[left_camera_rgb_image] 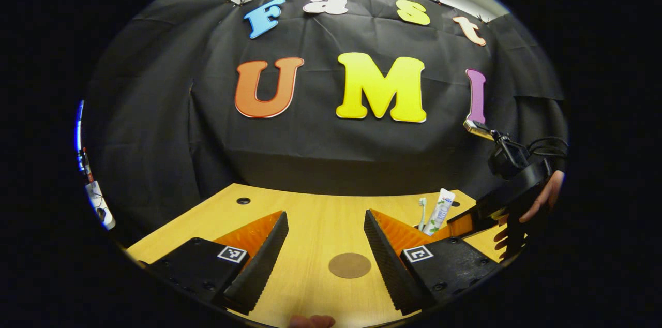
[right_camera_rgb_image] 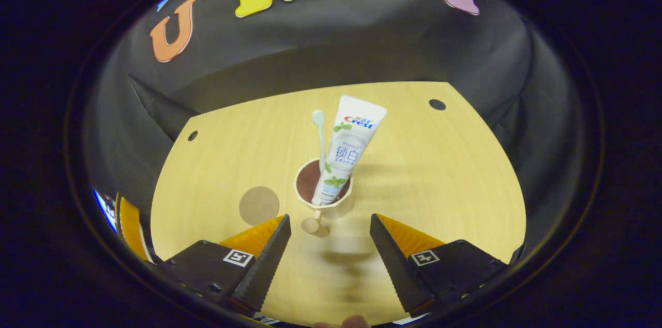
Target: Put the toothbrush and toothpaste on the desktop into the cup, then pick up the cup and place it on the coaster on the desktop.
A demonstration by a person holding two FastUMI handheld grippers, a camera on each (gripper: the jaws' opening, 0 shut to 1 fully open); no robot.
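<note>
Standing upright in the cup (right_camera_rgb_image: 324,188) near the middle of the desk (right_camera_rgb_image: 439,183), the toothbrush (right_camera_rgb_image: 320,136) and toothpaste (right_camera_rgb_image: 345,149) lean toward the far edge, with the cup dead ahead of the right gripper (right_camera_rgb_image: 330,245). Its fingers are spread wide and grasp nothing. The coaster (right_camera_rgb_image: 259,205) lies flat just left of the cup, toward the near edge. The left gripper (left_camera_rgb_image: 326,242) hangs level over the coaster, fingers likewise released. The right hand looks nearer for the lift, tilted down at the cup's small handle (right_camera_rgb_image: 316,215).
</note>
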